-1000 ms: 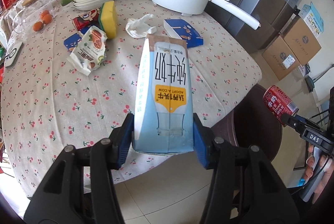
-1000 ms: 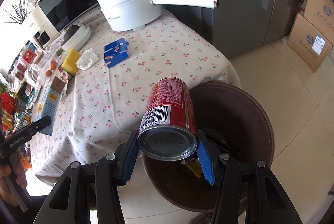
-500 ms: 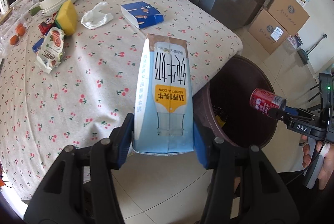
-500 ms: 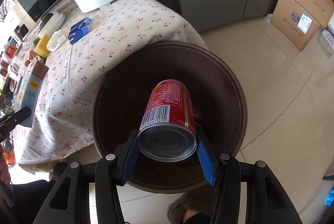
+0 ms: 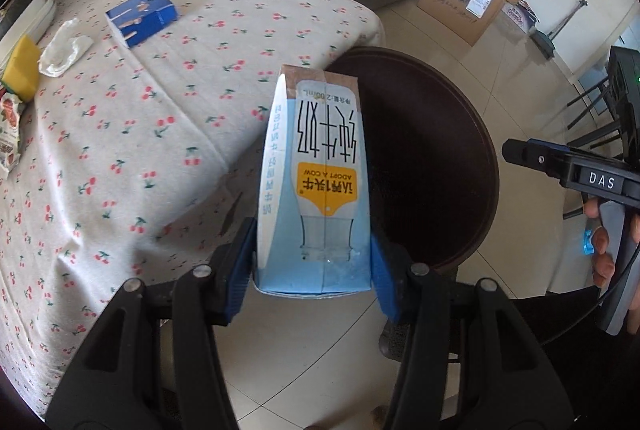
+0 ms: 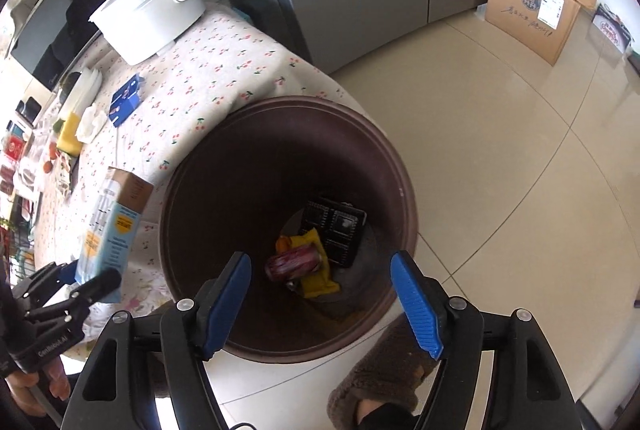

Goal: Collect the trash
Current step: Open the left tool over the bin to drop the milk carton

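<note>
Can (image 6: 294, 262) dropped out of right gripper since half a second ago, now lying in the brown bin (image 6: 400, 165) bottom on yellow wrapper (image 6: 316, 270). Left gripper (image 5: 312, 262) clamped on milk carton (image 5: 316, 181), at bin's table-side rim. Right gripper (image 6: 320, 290) jaws opening, empty, above bin.

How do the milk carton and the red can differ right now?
The milk carton is clamped between the left gripper fingers, outside the bin; the red can lies loose at the bin's bottom. The carton is a pale blue box; the can is a red cylinder. Both are trash.
</note>
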Tool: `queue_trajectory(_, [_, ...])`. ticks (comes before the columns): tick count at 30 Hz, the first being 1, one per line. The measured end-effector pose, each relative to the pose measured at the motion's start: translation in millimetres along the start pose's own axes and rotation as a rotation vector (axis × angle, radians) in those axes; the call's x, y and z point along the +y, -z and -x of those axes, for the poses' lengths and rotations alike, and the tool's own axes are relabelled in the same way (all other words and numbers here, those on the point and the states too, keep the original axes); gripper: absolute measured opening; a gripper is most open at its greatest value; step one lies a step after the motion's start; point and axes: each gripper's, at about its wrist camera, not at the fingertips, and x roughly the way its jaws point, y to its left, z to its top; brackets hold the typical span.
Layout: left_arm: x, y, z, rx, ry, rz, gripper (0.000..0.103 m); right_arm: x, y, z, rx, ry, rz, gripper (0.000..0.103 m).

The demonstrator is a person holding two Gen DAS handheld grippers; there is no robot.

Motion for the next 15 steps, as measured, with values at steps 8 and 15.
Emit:
queue_trajectory(8, [-18.9, -12.0, -25.1, 0.017, 0.071, -0.036, 0.057, -19.8, 1.9, 4.9, -0.007, 0.011, -0.047, 0.074])
queue_trajectory(15, [1.4, -16.5, -4.8, -0.049, 0.023, 0.004, 0.086, -25.3, 0.0, 6.7, -0.014, 0.017, -0.060, 0.075])
